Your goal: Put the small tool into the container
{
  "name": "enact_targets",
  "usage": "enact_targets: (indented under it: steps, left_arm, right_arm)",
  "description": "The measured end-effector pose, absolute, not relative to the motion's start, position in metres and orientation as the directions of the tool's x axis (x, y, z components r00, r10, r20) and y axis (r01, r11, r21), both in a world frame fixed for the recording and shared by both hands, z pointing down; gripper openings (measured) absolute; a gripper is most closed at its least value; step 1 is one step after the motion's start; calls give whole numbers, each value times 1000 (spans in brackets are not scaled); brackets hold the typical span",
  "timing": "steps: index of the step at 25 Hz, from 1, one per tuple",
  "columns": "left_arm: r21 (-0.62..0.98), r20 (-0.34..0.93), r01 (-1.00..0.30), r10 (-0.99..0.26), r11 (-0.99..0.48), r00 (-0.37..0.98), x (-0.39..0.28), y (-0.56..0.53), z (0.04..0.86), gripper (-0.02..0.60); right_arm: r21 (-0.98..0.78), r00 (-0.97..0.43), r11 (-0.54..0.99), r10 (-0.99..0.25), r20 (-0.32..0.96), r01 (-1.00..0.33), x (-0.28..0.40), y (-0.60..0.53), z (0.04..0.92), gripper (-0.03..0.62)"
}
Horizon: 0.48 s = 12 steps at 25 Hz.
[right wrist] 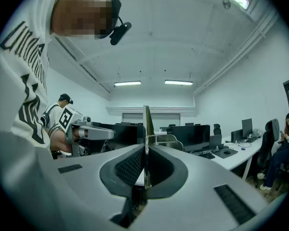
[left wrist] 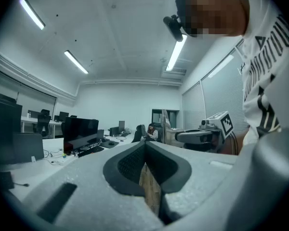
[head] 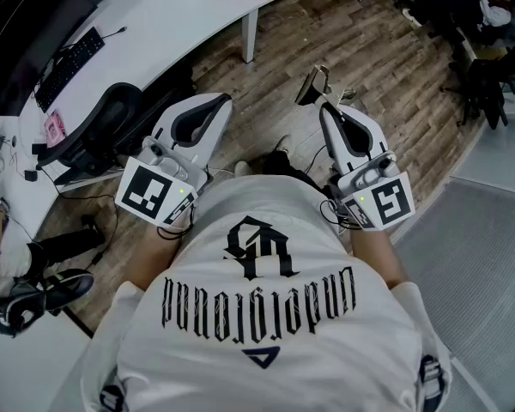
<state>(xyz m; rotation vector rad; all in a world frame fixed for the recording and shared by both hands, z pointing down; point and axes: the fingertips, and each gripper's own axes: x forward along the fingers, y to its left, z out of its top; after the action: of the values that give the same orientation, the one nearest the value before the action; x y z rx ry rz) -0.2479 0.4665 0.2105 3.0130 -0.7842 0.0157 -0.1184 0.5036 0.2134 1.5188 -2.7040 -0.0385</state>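
clamping the small tool (right wrist: 147, 121), right claw (right wrist: 145, 153) hides its base.

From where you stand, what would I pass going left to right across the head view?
Keyboard → left gripper, jaws shut → small tool pinched in the right gripper → dark chair at the far right.

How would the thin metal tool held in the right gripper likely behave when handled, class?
Probably stiff: the small tool stands straight, edge-on, from the right gripper. Probably light, since its metal looks very thin. Its shiny surface may be slippery, so it could pivot if nudged.
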Motion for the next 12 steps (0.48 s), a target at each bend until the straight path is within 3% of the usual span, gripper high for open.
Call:
enact_targets:
  steps: [12]
  left_arm:
    - [50, 46, -490, -488, -870, 872, -208, 436, 220, 15]
  right_arm:
    - [11, -512, 512, -859, 17, -859, -73, 472, 219, 15]
